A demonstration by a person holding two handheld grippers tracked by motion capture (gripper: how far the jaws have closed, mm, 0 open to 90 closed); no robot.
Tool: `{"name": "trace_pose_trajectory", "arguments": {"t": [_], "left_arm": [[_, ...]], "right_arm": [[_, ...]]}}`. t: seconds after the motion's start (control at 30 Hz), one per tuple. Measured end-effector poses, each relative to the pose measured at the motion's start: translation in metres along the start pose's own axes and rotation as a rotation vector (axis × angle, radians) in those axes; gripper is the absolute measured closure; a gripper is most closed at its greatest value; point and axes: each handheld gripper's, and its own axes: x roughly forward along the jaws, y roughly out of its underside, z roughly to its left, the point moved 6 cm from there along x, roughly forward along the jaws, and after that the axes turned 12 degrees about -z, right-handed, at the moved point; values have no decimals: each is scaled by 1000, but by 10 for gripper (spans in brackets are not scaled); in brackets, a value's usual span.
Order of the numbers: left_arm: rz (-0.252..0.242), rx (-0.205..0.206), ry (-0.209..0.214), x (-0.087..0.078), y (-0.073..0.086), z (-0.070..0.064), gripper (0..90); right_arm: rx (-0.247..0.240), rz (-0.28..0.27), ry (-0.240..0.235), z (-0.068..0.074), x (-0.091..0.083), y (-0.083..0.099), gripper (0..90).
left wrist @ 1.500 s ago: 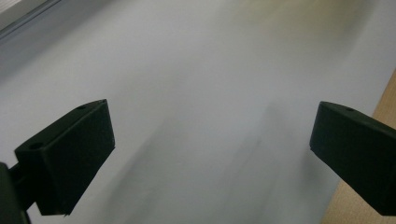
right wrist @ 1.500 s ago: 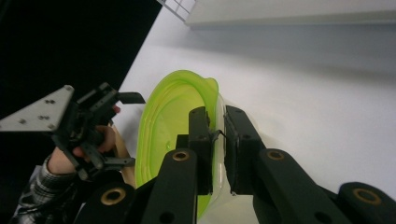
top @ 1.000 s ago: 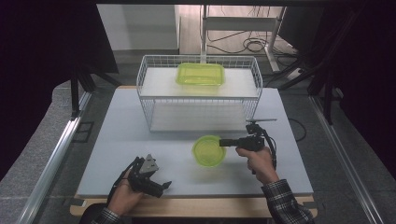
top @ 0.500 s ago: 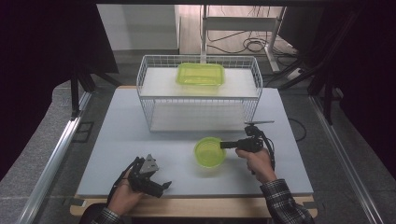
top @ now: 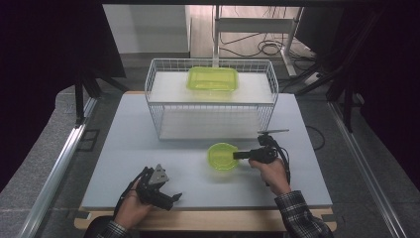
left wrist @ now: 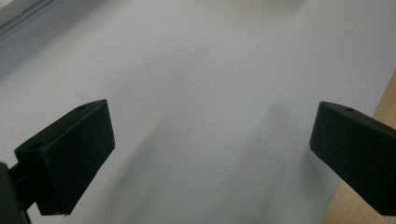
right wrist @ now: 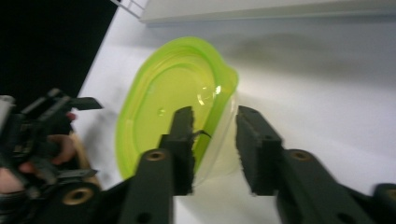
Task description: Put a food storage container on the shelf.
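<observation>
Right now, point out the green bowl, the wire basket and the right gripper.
green bowl (top: 221, 157): high view, middle of its inside.
wire basket (top: 153, 111): high view, left wire wall.
right gripper (right wrist: 215, 128): right gripper view, midway between its fingertips, at the bowl's rim.

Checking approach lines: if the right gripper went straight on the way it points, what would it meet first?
The right gripper already straddles the green bowl's rim, one jaw inside and one outside, so the bowl wall comes first.

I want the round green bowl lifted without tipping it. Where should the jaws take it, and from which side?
Grip the green bowl at its thin upright rim, coming from the right gripper side: one jaw inside, one outside, as the right gripper view shows. The rim is the only narrow edge.
</observation>
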Motion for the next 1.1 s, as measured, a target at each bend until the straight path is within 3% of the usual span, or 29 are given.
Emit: {"name": "trace_pose_trajectory", "arguments": {"t": [0.13, 0.3, 0.43, 0.7, 1.1], "left_arm": [[0, 2, -1, 0, 0, 0, 0], [-1, 0, -1, 0, 0, 0, 0], [-2, 0, -2, 0, 0, 0, 0], [-10, -15, -4, -2, -1, 2, 0], [-22, -47, 0, -4, -3, 3, 0]], "right_arm": [[51, 8, -52, 3, 1, 0, 801], [57, 16, -51, 4, 1, 0, 810], [80, -3, -84, 9, -2, -2, 811], [63, -52, -153, 33, -14, -24, 810], [7, -107, -196, 72, -37, -65, 810]]}}
